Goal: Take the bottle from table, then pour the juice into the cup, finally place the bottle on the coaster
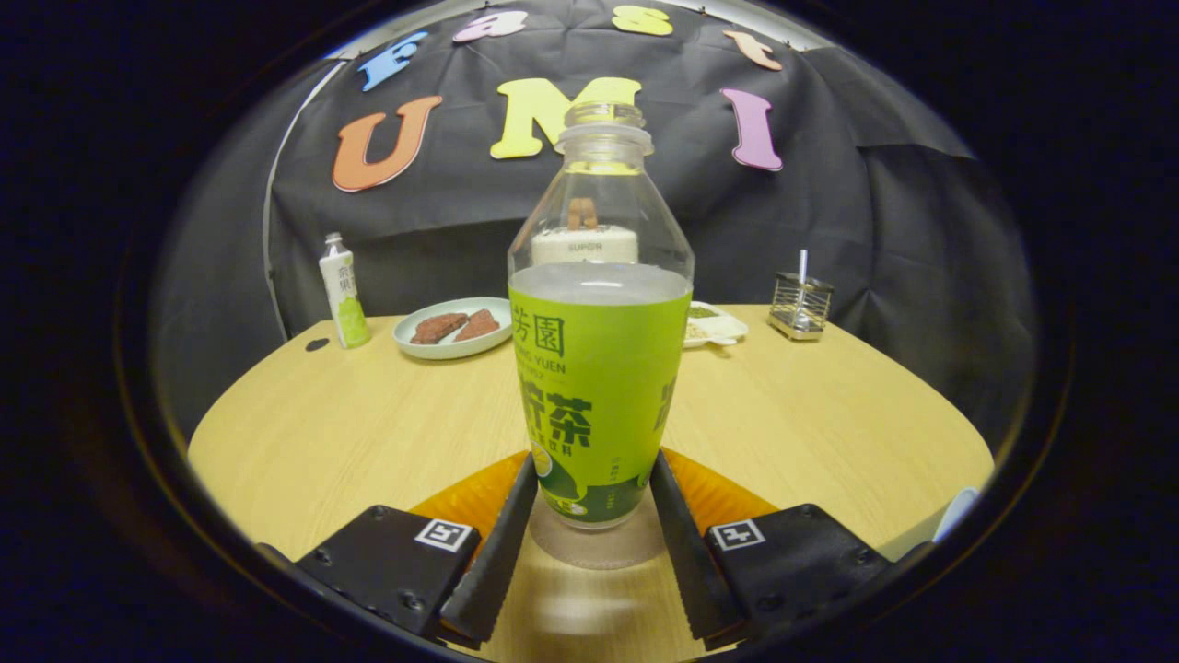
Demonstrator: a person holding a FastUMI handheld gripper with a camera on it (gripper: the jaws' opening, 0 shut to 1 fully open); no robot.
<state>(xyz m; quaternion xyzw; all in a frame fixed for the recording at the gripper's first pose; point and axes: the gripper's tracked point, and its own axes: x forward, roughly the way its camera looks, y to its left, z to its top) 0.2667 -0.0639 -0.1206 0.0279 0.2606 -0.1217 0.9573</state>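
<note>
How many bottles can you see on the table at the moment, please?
2: the open green-labelled bottle stands upright between the fingers of the gripper, apparently gripped; a small capped bottle stands far behind, beside the plate. Others may hide behind the near bottle.

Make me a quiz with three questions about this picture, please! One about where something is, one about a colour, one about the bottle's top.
1. Where is the big bottle?
A between the fingers
B on the plate
C beside the metal rack

2. What colour is the coaster under it?
A blue
B orange
C white

3. The big bottle's top is
A capped
B open
C corked

Answers: 1 A, the gripper has a finger on each side of its base; 2 B, orange shows either side of the bottle; 3 B, the bare threaded neck has no cap.
</note>
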